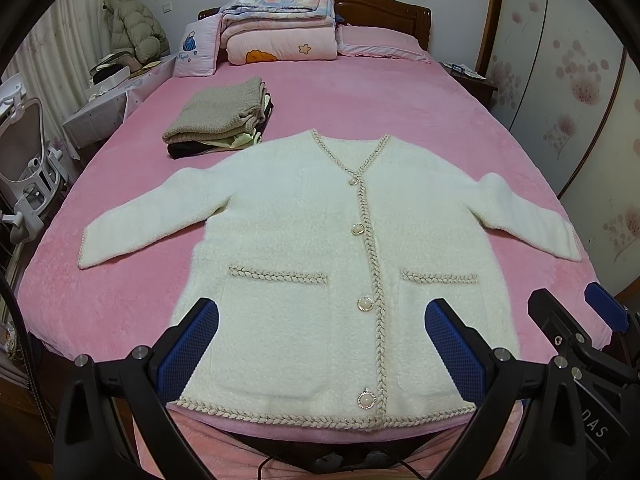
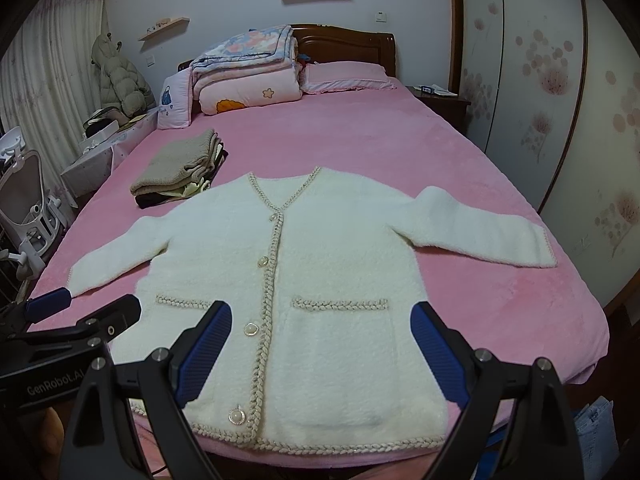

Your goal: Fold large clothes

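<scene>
A cream fuzzy cardigan [image 1: 304,224] [image 2: 328,264] with braided trim, pearl buttons and two front pockets lies flat and face up on the pink bed [image 1: 360,104] [image 2: 328,144], sleeves spread to both sides. My left gripper [image 1: 320,344] hovers open above the hem, its blue pads [image 1: 188,344] wide apart over the lower front. My right gripper [image 2: 320,348] is also open, held above the right pocket near the hem. Each gripper shows in the other's view: the right gripper [image 1: 576,316] at the right edge, the left gripper [image 2: 84,308] at the left edge. Neither holds cloth.
A stack of folded clothes [image 1: 220,120] [image 2: 180,172] topped by a beige knit sits on the bed beyond the left sleeve. Folded quilts and pillows [image 1: 280,24] lie at the headboard. A white chair [image 1: 28,168] stands left; a wardrobe [image 2: 560,80] lines the right.
</scene>
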The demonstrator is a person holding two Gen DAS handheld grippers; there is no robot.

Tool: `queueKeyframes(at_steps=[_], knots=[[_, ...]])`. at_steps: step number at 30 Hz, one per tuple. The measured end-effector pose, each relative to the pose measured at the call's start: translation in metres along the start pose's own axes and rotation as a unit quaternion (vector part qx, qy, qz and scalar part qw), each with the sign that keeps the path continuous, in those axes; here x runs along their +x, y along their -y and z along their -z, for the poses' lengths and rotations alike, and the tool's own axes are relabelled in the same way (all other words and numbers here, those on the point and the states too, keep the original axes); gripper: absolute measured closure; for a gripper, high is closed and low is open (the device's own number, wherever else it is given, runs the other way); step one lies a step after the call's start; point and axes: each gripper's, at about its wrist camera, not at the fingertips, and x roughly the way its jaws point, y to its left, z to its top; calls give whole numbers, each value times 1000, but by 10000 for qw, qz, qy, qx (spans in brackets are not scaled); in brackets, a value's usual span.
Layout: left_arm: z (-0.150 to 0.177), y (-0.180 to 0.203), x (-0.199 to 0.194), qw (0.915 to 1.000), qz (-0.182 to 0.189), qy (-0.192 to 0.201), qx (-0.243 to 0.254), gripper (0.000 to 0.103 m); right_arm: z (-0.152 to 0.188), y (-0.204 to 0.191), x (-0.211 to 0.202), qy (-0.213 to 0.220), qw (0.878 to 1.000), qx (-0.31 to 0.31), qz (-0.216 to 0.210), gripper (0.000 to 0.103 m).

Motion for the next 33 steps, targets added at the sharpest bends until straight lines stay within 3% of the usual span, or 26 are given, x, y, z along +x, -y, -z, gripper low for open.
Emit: queueKeyframes(at_steps=[33], knots=[[0, 3, -2, 10000, -18, -14, 13, 1, 1, 0, 0, -7, 10000, 25, -40, 11]])
